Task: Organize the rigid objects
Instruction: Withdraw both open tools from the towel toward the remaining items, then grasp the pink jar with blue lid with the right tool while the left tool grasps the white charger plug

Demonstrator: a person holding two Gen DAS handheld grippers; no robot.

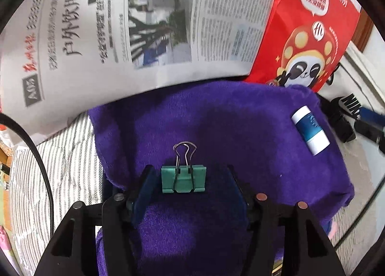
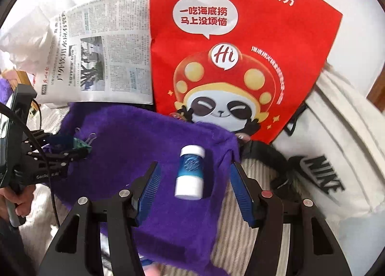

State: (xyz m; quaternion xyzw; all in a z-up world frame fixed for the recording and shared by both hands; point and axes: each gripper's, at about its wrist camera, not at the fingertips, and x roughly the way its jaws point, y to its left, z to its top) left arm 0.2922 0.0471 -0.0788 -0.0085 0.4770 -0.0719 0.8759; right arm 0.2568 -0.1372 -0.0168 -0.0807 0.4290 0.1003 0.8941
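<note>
A green binder clip (image 1: 183, 178) lies on a purple towel (image 1: 216, 127), its wire handles pointing away. My left gripper (image 1: 190, 175) is open, with a finger on each side of the clip and a gap to both. A white and blue cylindrical eraser (image 1: 310, 129) lies at the towel's right edge. In the right wrist view the eraser (image 2: 190, 172) lies between the open fingers of my right gripper (image 2: 193, 175), untouched. The left gripper (image 2: 69, 153) and clip (image 2: 83, 145) show at the left there.
A newspaper (image 1: 120, 35) and a red paper bag (image 2: 240, 47) lie behind the towel. A white Nike bag (image 2: 336, 167) with black straps sits to the right. Striped fabric (image 1: 60, 167) covers the surface. A black cable (image 1: 36, 151) runs on the left.
</note>
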